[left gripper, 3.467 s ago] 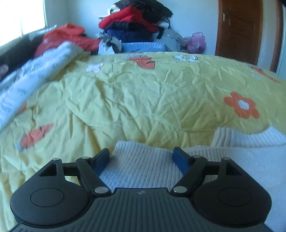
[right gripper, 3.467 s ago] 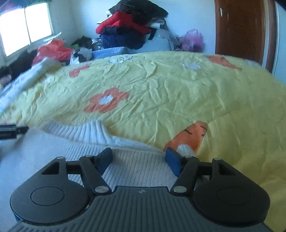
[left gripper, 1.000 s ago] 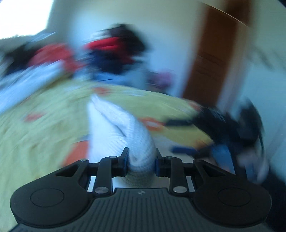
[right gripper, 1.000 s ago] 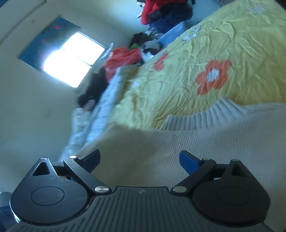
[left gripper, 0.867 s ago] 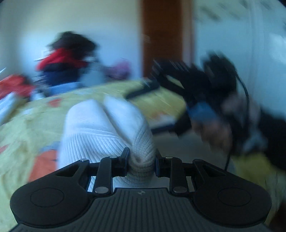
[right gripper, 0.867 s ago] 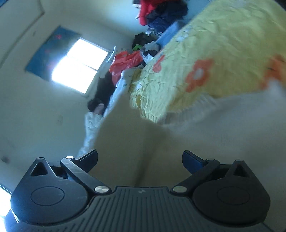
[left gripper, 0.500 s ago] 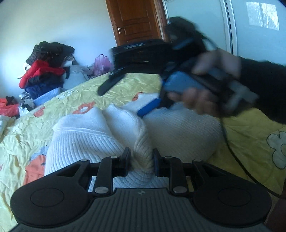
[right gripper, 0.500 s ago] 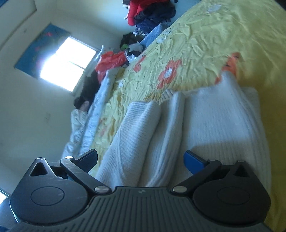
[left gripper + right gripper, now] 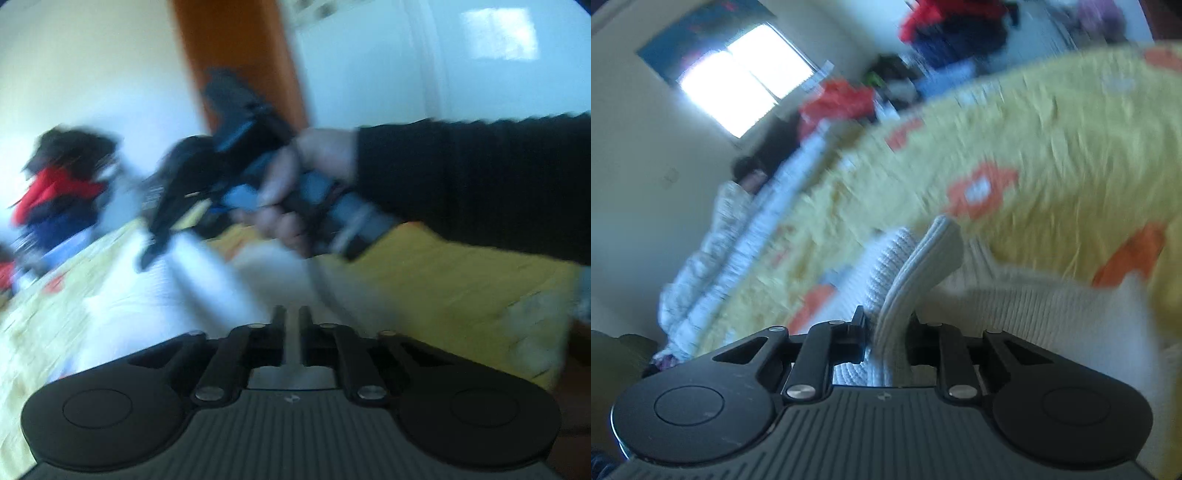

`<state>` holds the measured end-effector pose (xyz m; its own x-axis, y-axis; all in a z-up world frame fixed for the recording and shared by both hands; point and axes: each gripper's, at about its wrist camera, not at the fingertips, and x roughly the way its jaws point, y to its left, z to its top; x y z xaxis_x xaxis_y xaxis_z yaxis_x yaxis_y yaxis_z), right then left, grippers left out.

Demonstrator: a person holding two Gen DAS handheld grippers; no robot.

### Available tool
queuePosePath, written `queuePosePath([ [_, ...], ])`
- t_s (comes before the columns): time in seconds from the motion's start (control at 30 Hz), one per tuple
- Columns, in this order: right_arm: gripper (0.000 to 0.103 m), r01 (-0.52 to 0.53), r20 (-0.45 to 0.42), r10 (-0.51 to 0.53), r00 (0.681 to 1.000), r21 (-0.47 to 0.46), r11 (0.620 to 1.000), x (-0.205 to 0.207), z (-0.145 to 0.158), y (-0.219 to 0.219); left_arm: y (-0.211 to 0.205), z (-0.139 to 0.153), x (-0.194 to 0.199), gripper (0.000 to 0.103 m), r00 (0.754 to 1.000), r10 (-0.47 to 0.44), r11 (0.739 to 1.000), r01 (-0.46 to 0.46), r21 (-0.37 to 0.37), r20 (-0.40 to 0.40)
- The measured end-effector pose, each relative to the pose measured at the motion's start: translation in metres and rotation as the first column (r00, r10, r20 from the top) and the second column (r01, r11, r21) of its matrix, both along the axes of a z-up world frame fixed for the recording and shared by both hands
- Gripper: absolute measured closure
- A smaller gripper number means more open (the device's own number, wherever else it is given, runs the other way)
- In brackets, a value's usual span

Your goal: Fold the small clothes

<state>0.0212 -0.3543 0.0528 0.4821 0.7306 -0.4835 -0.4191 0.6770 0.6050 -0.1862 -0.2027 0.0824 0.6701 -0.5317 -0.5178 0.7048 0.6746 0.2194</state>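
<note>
A white ribbed knit sweater lies bunched on the yellow flowered bedspread. My right gripper is shut on a raised fold of the sweater. In the blurred left wrist view my left gripper is shut with nothing between its fingers, just above the sweater. The right gripper's body, held by a hand in a dark sleeve, crosses in front of it.
A heap of red, dark and blue clothes is stacked at the far side of the bed, also in the left wrist view. A white quilt runs along the bed's window side. A wooden door stands behind.
My left gripper has let go of the sweater fold and closed empty. My right gripper, open half a second ago, has shut on a fold of the sweater. Both views swing fast.
</note>
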Motion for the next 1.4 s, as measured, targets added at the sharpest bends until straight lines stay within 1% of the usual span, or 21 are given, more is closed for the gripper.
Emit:
queuePosePath([
  [0.13,0.081,0.019,0.021,-0.018,1.000,-0.061,0.998,-0.018,0.012,-0.035,-0.031,-0.010,-0.009,0.098,0.992,-0.120,0.993,0.120,-0.006,-0.025],
  [0.27,0.080,0.125,-0.103,-0.131,0.986,-0.063,0.990,-0.021,-0.031,-0.071,-0.021,-0.008,-0.005,0.097,0.991,-0.120,0.992,0.117,-0.050,-0.052],
  [0.3,0.077,0.148,-0.128,-0.152,0.980,-0.040,0.988,-0.023,-0.042,-0.076,-0.014,-0.005,-0.007,0.092,0.992,-0.120,0.992,0.118,-0.054,-0.038],
  [0.33,0.060,0.188,-0.159,-0.186,0.970,-0.003,0.982,-0.023,-0.052,-0.081,-0.008,-0.004,-0.013,0.087,0.992,-0.125,0.991,0.124,-0.044,-0.024],
  [0.37,0.053,0.204,-0.177,-0.194,0.965,0.042,0.978,-0.025,-0.058,-0.084,-0.002,-0.004,-0.016,0.070,0.991,-0.130,0.991,0.130,-0.020,-0.008],
  [0.4,0.050,0.214,-0.183,-0.196,0.963,0.084,0.973,-0.027,-0.061,-0.085,0.006,-0.005,-0.020,0.045,0.992,-0.124,0.992,0.123,0.021,0.021],
  [0.47,0.037,0.219,-0.181,-0.196,0.964,0.118,0.969,-0.028,-0.061,-0.085,0.018,-0.010,-0.031,0.018,0.986,-0.135,0.989,0.127,0.079,0.098],
  [0.5,0.034,0.213,-0.180,-0.190,0.965,0.121,0.970,-0.028,-0.061,-0.084,0.026,-0.015,-0.037,0.015,0.976,-0.146,0.986,0.129,0.109,0.162],
  [0.6,0.030,0.190,-0.179,-0.171,0.969,0.097,0.977,-0.024,-0.059,-0.077,0.028,-0.029,-0.043,0.015,0.946,-0.195,0.963,0.134,0.235,0.259],
  [0.67,0.030,0.189,-0.183,-0.171,0.968,0.087,0.978,-0.023,-0.058,-0.075,0.020,-0.036,-0.038,0.015,0.935,-0.204,0.952,0.120,0.283,0.291],
  [0.7,0.030,0.191,-0.184,-0.173,0.967,0.086,0.978,-0.023,-0.058,-0.075,0.013,-0.042,-0.033,0.015,0.931,-0.220,0.938,0.120,0.324,0.291],
  [0.77,0.031,0.193,-0.187,-0.176,0.966,0.073,0.979,-0.022,-0.058,-0.074,0.007,-0.048,-0.033,0.015,0.919,-0.265,0.923,0.155,0.353,0.291],
  [0.87,0.031,0.195,-0.194,-0.180,0.964,0.062,0.979,-0.021,-0.056,-0.071,0.009,-0.042,-0.040,0.015,0.903,-0.366,0.890,0.269,0.367,0.227],
  [0.97,0.031,0.203,-0.205,-0.186,0.961,0.062,0.977,-0.017,-0.056,-0.071,0.006,-0.047,-0.040,0.015,0.897,-0.378,0.878,0.268,0.396,0.230],
  [1.03,0.031,0.204,-0.199,-0.190,0.961,0.051,0.978,-0.014,-0.055,-0.069,0.001,-0.058,-0.028,0.016,0.916,-0.341,0.879,0.232,0.415,0.211],
  [1.1,0.041,0.206,-0.186,-0.201,0.962,0.011,0.978,-0.011,-0.054,-0.063,-0.005,-0.069,-0.018,0.035,0.925,-0.316,0.881,0.204,0.427,0.210],
  [1.13,0.064,0.204,-0.168,-0.205,0.964,-0.022,0.979,-0.010,-0.053,-0.060,-0.005,-0.069,-0.017,0.040,0.925,-0.320,0.884,0.212,0.416,0.207],
  [1.17,0.078,0.185,-0.155,-0.188,0.970,-0.033,0.982,-0.009,-0.052,-0.056,-0.005,-0.067,-0.017,0.059,0.924,-0.315,0.893,0.211,0.398,0.217],
  [1.2,0.078,0.181,-0.146,-0.185,0.972,-0.036,0.983,-0.009,-0.050,-0.055,-0.007,-0.062,-0.017,0.068,0.925,-0.299,0.903,0.194,0.383,0.237],
  [1.27,0.080,0.167,-0.091,-0.175,0.980,-0.088,0.982,-0.010,-0.037,-0.050,-0.012,-0.049,-0.017,0.071,0.927,-0.282,0.924,0.192,0.332,0.247],
  [1.4,0.081,0.176,0.012,-0.175,0.984,-0.105,0.979,-0.013,-0.003,-0.063,-0.031,-0.023,-0.011,0.072,0.946,-0.235,0.960,0.190,0.204,0.222],
])
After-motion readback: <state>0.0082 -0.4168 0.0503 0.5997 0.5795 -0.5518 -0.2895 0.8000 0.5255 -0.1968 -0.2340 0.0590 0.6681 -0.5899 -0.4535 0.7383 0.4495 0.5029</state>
